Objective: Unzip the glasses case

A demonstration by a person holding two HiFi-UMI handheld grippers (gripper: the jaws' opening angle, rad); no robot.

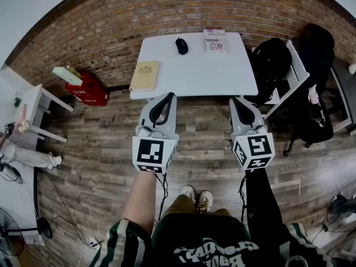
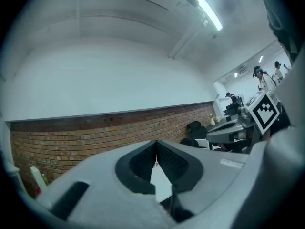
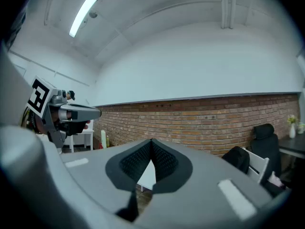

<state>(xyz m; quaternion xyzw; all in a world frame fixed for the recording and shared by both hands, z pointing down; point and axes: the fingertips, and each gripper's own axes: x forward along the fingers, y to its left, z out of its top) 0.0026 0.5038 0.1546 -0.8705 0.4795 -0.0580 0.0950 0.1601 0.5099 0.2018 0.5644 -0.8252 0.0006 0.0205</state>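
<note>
The ribbed black pads (image 2: 169,162) of the left gripper (image 1: 168,97) are pressed flat together with nothing between them. The right gripper (image 1: 235,100) is clenched the same way, its pads (image 3: 136,161) meeting on empty air. Both grippers are held level and side by side, just short of the near edge of the white rectangular table (image 1: 194,71), with their tips pointing towards it.

The black oval glasses case (image 1: 181,45) lies at the table's far edge, well apart from both grippers, and is too small to show its zip. A red-and-white printed book (image 1: 216,40) lies on the table near the case, to its right. A tan book (image 1: 144,75) lies at the table's near left corner.

A black backpack (image 1: 271,65) sits on a white chair (image 1: 295,65) just right of the table. A red box (image 1: 88,88) stands on the wooden floor (image 1: 100,166) to the table's left.
</note>
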